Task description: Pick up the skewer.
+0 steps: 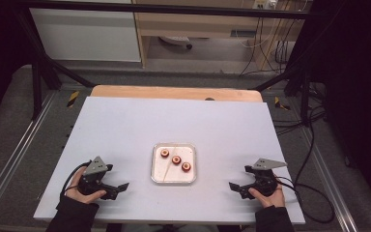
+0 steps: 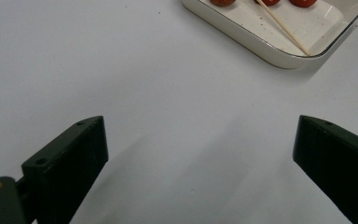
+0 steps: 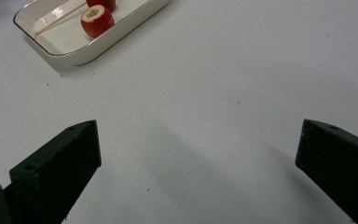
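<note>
A white square tray (image 1: 162, 180) sits at the table's middle front. In it lie three red round fruit pieces with pale cored centres (image 1: 176, 160) and a thin wooden skewer (image 1: 162, 167). My left gripper (image 1: 118, 190) rests on the table left of the tray, jaws wide apart and empty. My right gripper (image 1: 236, 187) rests right of the tray, also open and empty. The left gripper view shows the tray's corner (image 2: 279, 58) with the skewer (image 2: 283, 29) ahead. The right gripper view shows the tray (image 3: 81, 55) and a cored red fruit (image 3: 97, 20).
The white tabletop (image 1: 174, 125) lies on a wooden board (image 1: 174, 92). Black frame bars and cables (image 1: 309, 145) flank the table. Bare table stretches behind the tray and between each gripper and the tray.
</note>
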A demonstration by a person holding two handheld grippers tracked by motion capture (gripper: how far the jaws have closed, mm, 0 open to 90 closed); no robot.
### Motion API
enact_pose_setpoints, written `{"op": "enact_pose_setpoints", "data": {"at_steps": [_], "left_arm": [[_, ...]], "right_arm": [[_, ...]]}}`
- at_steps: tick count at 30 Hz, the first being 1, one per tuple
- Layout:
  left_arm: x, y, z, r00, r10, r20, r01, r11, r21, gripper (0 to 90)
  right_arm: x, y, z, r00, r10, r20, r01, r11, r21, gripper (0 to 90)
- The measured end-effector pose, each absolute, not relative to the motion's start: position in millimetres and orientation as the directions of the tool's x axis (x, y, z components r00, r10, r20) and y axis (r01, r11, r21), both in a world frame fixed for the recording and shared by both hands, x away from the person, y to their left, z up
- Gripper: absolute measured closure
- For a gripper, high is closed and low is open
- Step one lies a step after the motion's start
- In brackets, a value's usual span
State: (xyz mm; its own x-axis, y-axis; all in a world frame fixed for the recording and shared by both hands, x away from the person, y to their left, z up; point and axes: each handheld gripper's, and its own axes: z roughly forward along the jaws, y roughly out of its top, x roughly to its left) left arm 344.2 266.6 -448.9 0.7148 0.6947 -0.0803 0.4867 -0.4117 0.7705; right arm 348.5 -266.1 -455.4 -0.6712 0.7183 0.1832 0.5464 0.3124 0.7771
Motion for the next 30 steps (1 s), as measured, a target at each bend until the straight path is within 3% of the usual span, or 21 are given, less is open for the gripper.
{"op": "enact_pose_setpoints", "data": {"at_steps": [30], "left_arm": [[341,237,-441,0.719,0.691,-0.074,0.483,-0.421,0.767,5.1]], "right_arm": [[348,-265,-456,-0.668,0.721,0.184,0.546,0.307,0.779,0.7]]}}
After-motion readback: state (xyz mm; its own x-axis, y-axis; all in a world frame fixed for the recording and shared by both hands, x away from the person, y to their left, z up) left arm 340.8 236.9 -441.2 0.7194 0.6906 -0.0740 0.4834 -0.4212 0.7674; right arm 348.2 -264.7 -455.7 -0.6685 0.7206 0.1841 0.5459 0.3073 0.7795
